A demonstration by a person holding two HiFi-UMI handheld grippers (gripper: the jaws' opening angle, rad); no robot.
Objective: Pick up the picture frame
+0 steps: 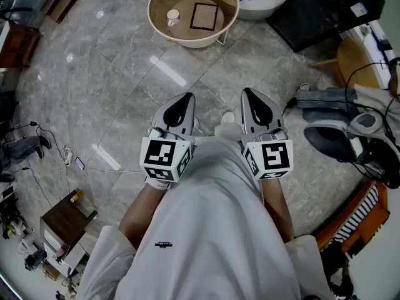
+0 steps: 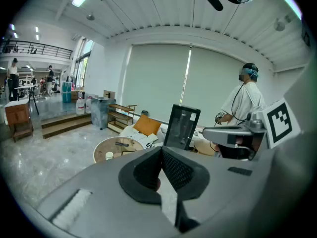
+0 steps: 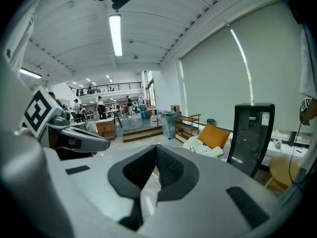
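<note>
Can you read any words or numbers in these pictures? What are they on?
No text is readable here.
Label on the black cabinet: too blurred to read.
Small logo on the white shirt: too small to read.
Cubes: black square patterns only, no words.

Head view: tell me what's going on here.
A person stands on the marble floor with a gripper in each hand. The left gripper and the right gripper are held side by side in front of the body. Both have their jaws together with nothing between them. The frame lies flat on a round table ahead, next to a cup. Neither gripper is near it, so the pick-up has not begun.
</note>
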